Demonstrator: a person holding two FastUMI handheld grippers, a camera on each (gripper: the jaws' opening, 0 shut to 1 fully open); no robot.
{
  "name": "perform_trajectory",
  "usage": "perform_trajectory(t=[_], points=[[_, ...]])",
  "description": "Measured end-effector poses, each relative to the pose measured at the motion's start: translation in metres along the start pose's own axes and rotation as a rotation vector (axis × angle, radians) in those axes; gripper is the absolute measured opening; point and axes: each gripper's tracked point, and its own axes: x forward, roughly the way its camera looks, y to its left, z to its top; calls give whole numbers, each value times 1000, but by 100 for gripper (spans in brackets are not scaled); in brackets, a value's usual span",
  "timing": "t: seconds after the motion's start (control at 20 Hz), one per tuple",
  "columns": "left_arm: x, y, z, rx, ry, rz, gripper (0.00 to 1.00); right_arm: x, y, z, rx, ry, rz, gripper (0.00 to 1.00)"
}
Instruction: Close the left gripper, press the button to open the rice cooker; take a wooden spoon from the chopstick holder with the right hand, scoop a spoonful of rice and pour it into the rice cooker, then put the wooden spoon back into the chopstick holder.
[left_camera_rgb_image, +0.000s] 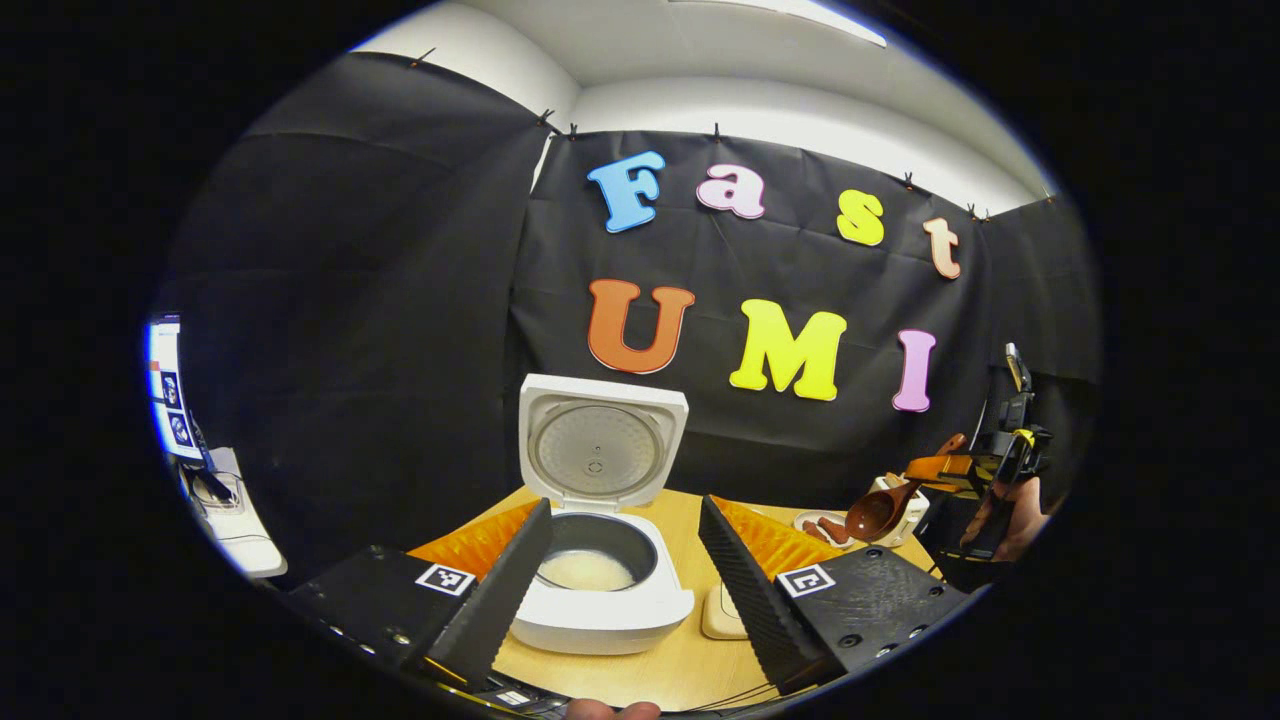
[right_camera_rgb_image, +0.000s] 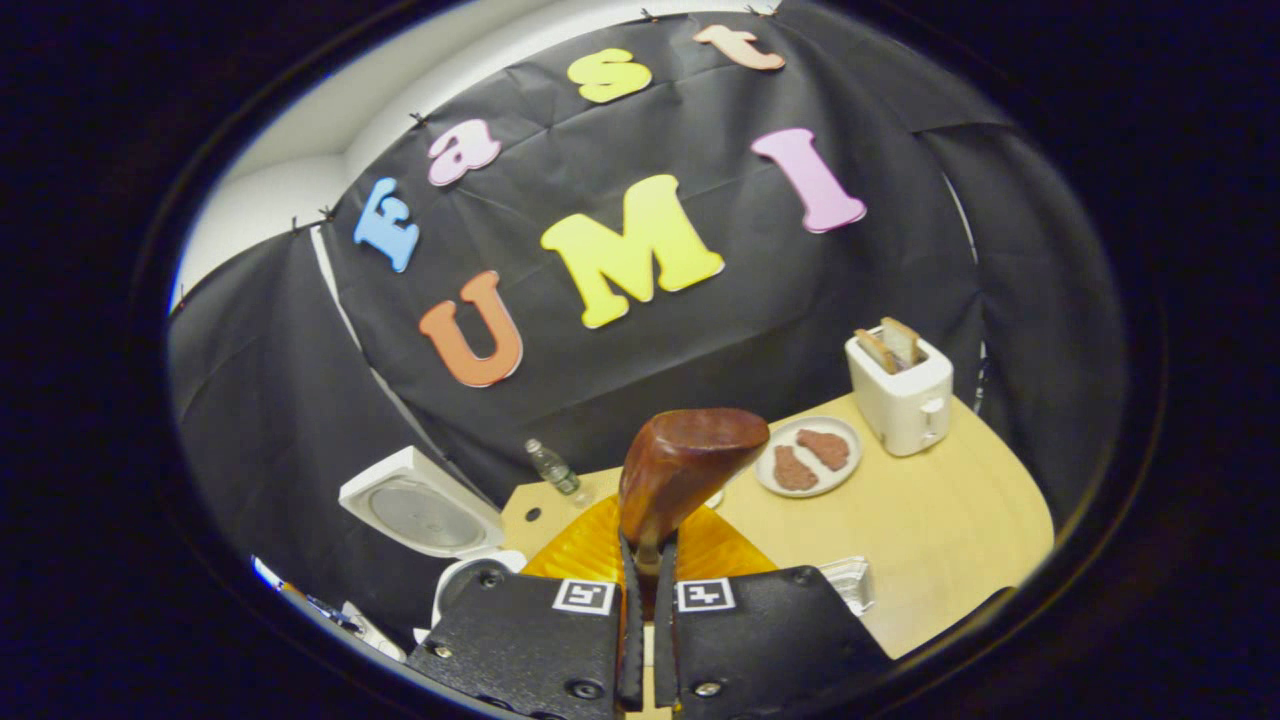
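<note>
- The tabletop (right_camera_rgb_image: 930, 530) is pale wood and carries everything; it shows in both views.
- The rice cooker (left_camera_rgb_image: 600, 600) stands open at the near-middle of the tabletop in the left gripper view, its lid (left_camera_rgb_image: 600, 450) tipped up and back against the booth wall. The dark inner pot (left_camera_rgb_image: 590, 550) already holds a low layer of white rice or cloudy water; I cannot tell which. The button step looks done.
- A white toaster (right_camera_rgb_image: 900, 395) with bread in its slots stands at the far right in the right gripper view, and a plate (right_camera_rgb_image: 808, 455) with two brown pieces lies just beside it.
- The left tongs (left_camera_rgb_image: 625, 570) are spread wide and hold nothing; the open pot lies straight ahead between their fingers.
- The right tongs (right_camera_rgb_image: 645, 590) are clamped on the handle of the wooden spoon (right_camera_rgb_image: 685, 465). The spoon's long axis runs forward along the fingers, bowl end up and away from the camera.
- In the left gripper view the right tongs (left_camera_rgb_image: 985, 470) are raised off to the right near the toaster, the spoon's bowl (left_camera_rgb_image: 878, 512) pointing back toward the cooker.
- From the right tongs the cooker lies low and to the left, well apart from the spoon. I judge the spoon freshly taken out; whether its bowl holds rice I cannot tell.
- A small clear bottle (right_camera_rgb_image: 552, 466) stands at the back edge.
</note>
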Motion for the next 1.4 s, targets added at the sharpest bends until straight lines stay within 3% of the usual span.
perform_trajectory(t=[0.15, 0.5, 0.95, 1.4], points=[[11, -25, -5, 2, 20, -66, 94, -5, -49, -1, -1, -6, -89, 9], [18, -39, -5, 24, 30, -62, 94, 26, -134, -58, 21, 77, -237, 10], [29, -48, 5, 26, 54, -10, 94, 63, -171, -132, 46, 161, -264, 10], [37, -58, 12, 63, 63, -14, 94, 78, -180, -142, 65, 142, -245, 20]])
